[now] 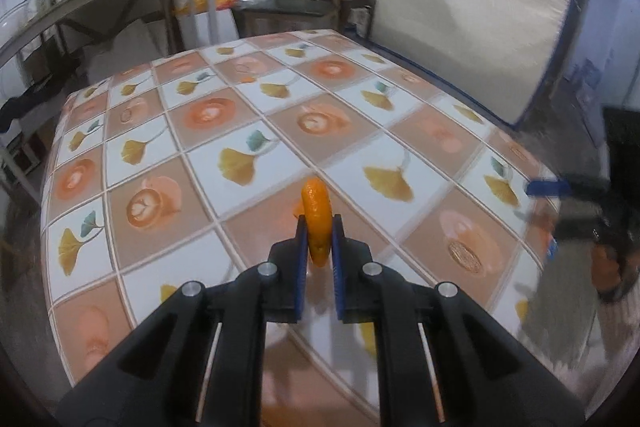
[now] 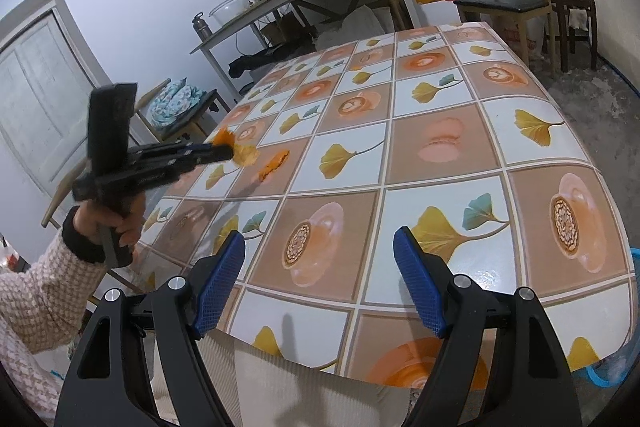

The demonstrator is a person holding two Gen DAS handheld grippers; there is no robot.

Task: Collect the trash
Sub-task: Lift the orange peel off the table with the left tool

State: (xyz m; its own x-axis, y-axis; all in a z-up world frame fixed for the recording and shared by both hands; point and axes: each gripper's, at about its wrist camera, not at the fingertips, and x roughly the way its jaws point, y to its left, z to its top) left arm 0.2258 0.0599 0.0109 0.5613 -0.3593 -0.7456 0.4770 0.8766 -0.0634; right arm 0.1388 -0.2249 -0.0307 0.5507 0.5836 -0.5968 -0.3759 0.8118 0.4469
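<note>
while my left gripper [image 1: 319,227] looks down over the worktop [image 1: 248,115], its blue fingers [image 1: 301,239] are pinching a curled piece of orange peel [image 1: 317,223], which stands on edge between the pads and sticks out past the tips. from the right wrist view i see the same left gripper [image 2: 224,151] out at the left side of the worktop [image 2: 440,155], held by a hand [image 2: 116,223] in a dark cuff and a knitted pale sleeve [image 2: 28,303], with the orange peel [image 2: 226,139] at its tip, above the patterned cloth. a second piece of peel [image 2: 273,165] lies flat on a brown square just beside it, and a paler scrap [image 2: 246,155] sits between the two, though blur keeps me from telling whether it touches the fingers. my right gripper [image 2: 320,255] hangs over the near edge of the worktop with its fingers [image 2: 222,283] spread wide and nothing between them. in the left wrist view the right gripper [image 1: 548,187] shows only as a blurred dark shape with a blue tip at the right edge. a blue-rimmed bin [image 2: 612,367] peeks out below the worktop's near right corner.
</note>
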